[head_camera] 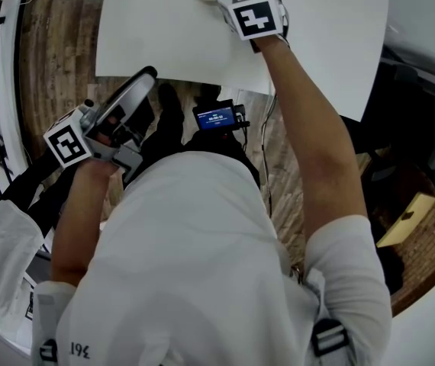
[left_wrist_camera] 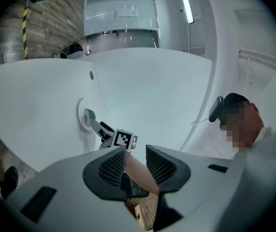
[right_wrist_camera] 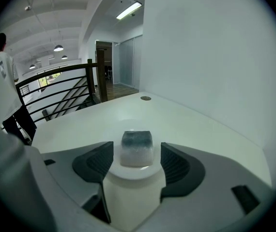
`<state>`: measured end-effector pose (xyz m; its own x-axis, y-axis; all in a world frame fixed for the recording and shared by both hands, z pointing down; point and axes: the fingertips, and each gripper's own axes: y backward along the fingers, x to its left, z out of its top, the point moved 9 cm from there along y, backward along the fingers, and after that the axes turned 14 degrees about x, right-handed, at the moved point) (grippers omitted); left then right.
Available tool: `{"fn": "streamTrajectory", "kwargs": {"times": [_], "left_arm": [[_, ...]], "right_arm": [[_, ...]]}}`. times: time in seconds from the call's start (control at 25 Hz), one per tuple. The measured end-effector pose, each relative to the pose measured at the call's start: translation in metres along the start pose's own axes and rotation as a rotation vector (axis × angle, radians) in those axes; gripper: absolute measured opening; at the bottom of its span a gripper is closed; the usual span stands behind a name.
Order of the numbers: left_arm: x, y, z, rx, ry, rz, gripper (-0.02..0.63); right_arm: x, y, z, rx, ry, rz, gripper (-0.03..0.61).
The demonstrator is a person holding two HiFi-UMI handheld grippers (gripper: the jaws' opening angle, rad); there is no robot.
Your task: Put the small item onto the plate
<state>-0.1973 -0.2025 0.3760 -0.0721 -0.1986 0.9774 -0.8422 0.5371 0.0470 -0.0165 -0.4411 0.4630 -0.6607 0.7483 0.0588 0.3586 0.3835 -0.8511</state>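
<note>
A person in a white shirt (head_camera: pixel 202 265) leans over a white table (head_camera: pixel 332 44), right arm stretched out to a small round white plate (right_wrist_camera: pixel 134 177) that lies well in from the table's near edge. The right gripper (right_wrist_camera: pixel 137 153) hangs low over the plate with its jaws spread. Between them a small translucent block with a dark bluish top (right_wrist_camera: pixel 137 141) sits on the plate, with a sliver of free space on either side, so neither ribbed dark pad (right_wrist_camera: pixel 97 164) touches it.

The left gripper (left_wrist_camera: pixel 136 154) is held back off the table, just short of the near edge and toward the near left corner, above a wood-plank floor (head_camera: pixel 57 44). Its jaws stand a little apart with nothing between them; only the person's outstretched forearm (left_wrist_camera: pixel 140 170) shows beyond the gap. In the left gripper view the plate appears as a pale disc on the table, with the right gripper's tips over it and that gripper's square-marker cube (left_wrist_camera: pixel 123 139) just behind.

A small round grommet (right_wrist_camera: pixel 145 98) is set in the table close to its far edge, where a plain white wall (right_wrist_camera: pixel 210 57) rises. A black railing (right_wrist_camera: pixel 55 86) runs beyond the table's left edge, and a second person in a white top (right_wrist_camera: pixel 2 57) stands past it. A small black device with a lit screen (head_camera: pixel 219 116) hangs at the first person's chest, level with the table's near edge
</note>
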Motion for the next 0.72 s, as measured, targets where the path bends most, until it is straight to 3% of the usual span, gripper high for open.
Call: {"fn": "streamTrajectory", "kwargs": {"times": [0.2,0.24,0.52,0.72], "left_arm": [[-0.003,-0.001,0.0,0.007,-0.007,-0.007,0.115],[-0.004,0.0,-0.001,0.008,-0.009,-0.009,0.114],[-0.005,0.009,-0.005,0.021,-0.022,-0.026,0.115],[-0.024,0.026,-0.014,0.02,-0.047,-0.046,0.115]], "right_arm": [[-0.003,0.017,-0.01,-0.006,-0.027,-0.001,0.286],[-0.002,0.021,-0.012,-0.008,-0.028,-0.001,0.228],[0.013,0.052,-0.025,-0.039,-0.057,-0.046,0.01],[0.036,0.088,-0.027,-0.085,-0.087,-0.053,0.002]]}}
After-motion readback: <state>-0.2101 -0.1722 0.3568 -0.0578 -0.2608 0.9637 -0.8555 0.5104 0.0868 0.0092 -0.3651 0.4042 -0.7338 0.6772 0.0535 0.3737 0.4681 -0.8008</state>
